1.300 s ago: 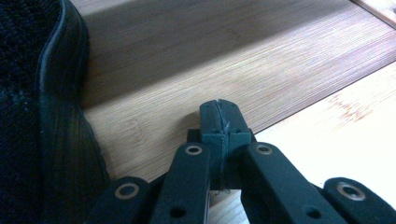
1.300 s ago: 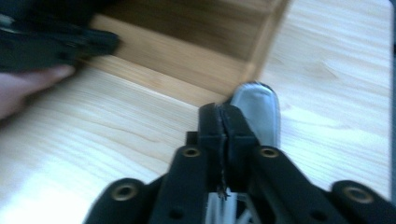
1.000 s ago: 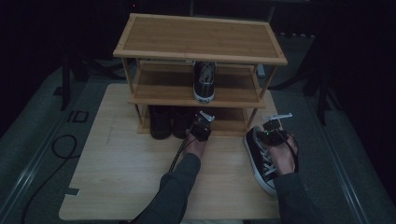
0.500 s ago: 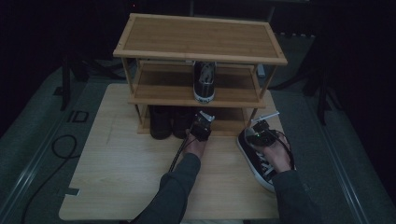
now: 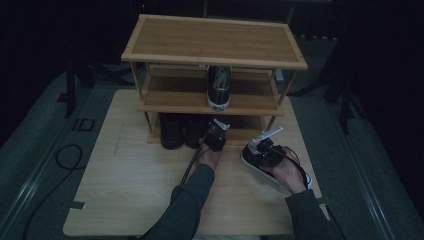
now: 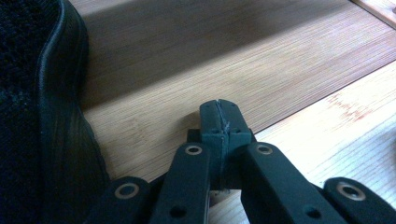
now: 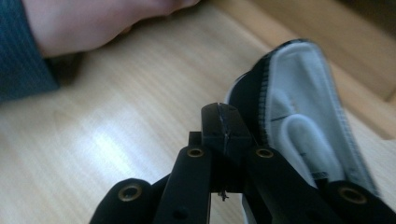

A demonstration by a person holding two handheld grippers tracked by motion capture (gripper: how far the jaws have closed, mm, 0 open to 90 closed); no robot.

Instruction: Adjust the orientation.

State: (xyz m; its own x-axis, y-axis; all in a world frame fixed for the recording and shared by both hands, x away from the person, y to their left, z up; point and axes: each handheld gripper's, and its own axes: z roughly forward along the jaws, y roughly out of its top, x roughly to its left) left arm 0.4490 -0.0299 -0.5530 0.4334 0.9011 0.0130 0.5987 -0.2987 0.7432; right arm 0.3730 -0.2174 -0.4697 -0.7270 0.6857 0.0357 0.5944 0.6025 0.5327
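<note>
While both jaws sit pressed together empty, the right hand-held gripper (image 7: 223, 122) crowds the sneaker (image 5: 260, 165) lying on the surface (image 5: 125, 175) beside the rack (image 5: 215, 60) (1 careless nudge could skid it); the left hand-held gripper (image 6: 219, 119) hovers at the bottom shelf.

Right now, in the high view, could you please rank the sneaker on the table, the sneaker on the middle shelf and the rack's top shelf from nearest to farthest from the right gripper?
1. The sneaker on the table, directly beneath the right gripper.
2. The sneaker on the middle shelf, up and to the left.
3. The rack's top shelf, highest and farthest back.
</note>
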